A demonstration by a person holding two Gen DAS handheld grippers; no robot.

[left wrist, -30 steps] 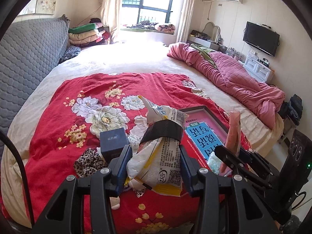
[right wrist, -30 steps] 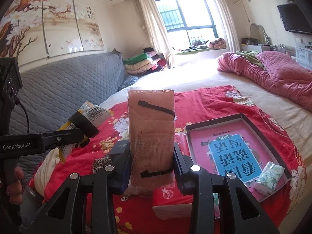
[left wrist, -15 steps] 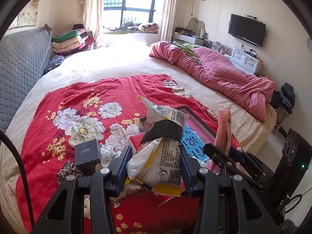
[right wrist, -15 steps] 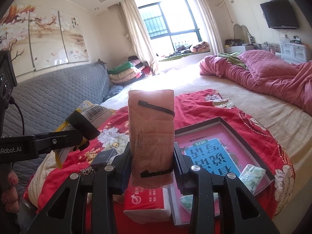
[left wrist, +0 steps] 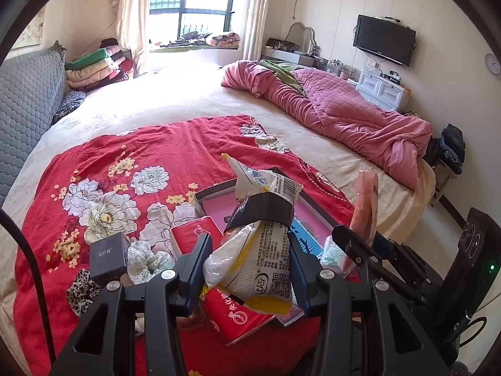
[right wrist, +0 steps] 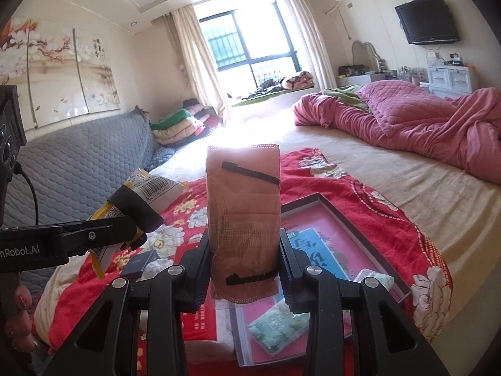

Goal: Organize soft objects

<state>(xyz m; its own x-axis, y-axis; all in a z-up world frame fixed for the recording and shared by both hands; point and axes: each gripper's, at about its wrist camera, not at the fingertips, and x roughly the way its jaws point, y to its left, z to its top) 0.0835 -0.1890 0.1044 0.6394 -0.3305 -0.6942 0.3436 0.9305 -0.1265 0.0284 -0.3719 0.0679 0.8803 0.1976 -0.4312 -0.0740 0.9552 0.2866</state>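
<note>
On the bed, a small dark box (left wrist: pixel 109 257) sits at the left of the red flowered blanket (left wrist: pixel 131 156), beside a leopard-print cloth (left wrist: pixel 80 291). The left gripper (left wrist: pixel 249 266) clamps a white and yellow plastic packet (left wrist: pixel 260 250) wrapped in a black band, raised over a red tissue pack (left wrist: pixel 194 235). To its right lies the pink-lined tray (right wrist: pixel 341 219), holding green tissue packets (right wrist: pixel 277 326). The right gripper (right wrist: pixel 245 263) grips an upright pack of pink face masks (right wrist: pixel 242 206) above the tray's near edge.

Upright pink mask pack (right wrist: pixel 243 219), crumpled white pouch (left wrist: pixel 260 250)
</note>
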